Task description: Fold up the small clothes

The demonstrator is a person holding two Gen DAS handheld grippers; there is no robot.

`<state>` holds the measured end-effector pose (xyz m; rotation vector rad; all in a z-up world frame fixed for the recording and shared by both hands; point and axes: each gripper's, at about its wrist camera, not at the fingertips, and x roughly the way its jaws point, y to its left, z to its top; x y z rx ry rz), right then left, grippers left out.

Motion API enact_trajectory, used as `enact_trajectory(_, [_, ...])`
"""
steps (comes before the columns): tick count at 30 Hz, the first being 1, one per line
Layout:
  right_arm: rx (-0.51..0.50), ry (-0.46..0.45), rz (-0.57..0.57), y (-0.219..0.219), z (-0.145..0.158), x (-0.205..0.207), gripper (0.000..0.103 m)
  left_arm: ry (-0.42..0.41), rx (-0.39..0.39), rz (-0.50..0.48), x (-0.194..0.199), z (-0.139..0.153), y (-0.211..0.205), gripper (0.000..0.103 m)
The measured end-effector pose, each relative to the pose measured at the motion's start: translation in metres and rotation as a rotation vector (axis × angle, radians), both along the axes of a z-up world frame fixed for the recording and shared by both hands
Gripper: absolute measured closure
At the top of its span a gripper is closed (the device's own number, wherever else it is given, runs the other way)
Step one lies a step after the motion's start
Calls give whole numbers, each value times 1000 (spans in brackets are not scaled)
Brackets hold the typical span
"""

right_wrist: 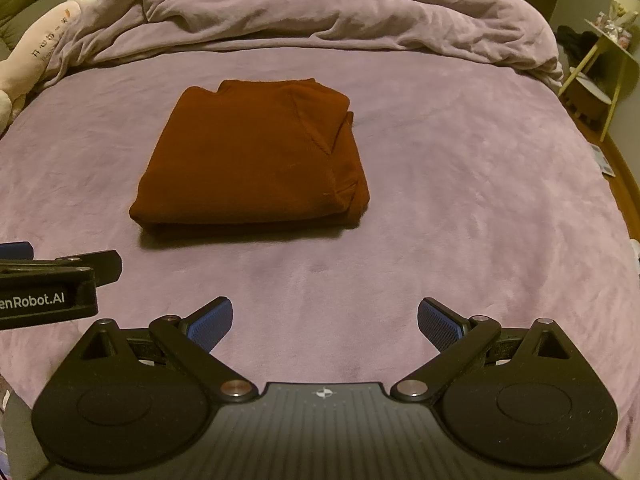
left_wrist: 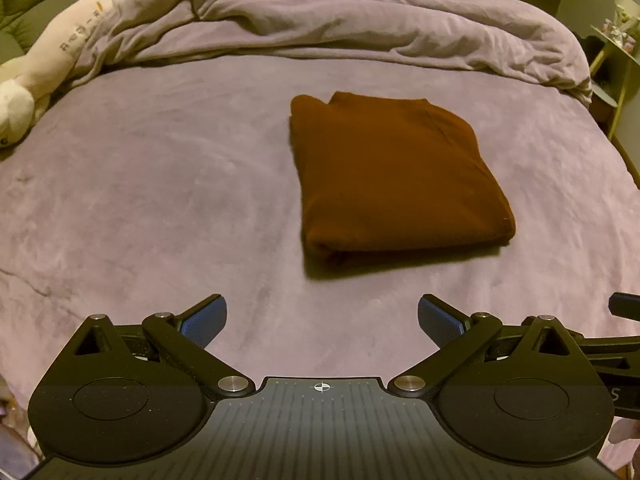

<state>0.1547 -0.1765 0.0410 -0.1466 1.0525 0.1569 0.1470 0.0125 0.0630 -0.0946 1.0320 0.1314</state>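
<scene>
Lavender bedding covers the bed (left_wrist: 160,200), with a rumpled duvet (left_wrist: 320,16) bunched along the far side and a pale plush toy (left_wrist: 52,60) at the far left edge. Near the middle of the flat sheet lies the task's thing — a rust-brown garment (left_wrist: 396,176), folded into a compact, roughly square packet with several layers stacked at its right side. The left hand-held gripper (left_wrist: 322,322) and the right hand-held gripper (right_wrist: 325,322) are seen side by side above the near part of the bed, each with its blue pads spread wide and nothing between them; both are well apart from the garment. The cloth is judged soft, light and limp, so the packet would sag and unfold if lifted by a single layer. A hold is best taken across the whole stack at the thick near fold — one hand-held gripper toward each end — so that all layers are pinched together.
</scene>
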Motion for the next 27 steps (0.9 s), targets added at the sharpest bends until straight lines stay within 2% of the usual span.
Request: enact_trajectory(27, [-3, -12, 5, 2, 1, -4, 4, 7, -4, 8, -3, 0, -2, 0])
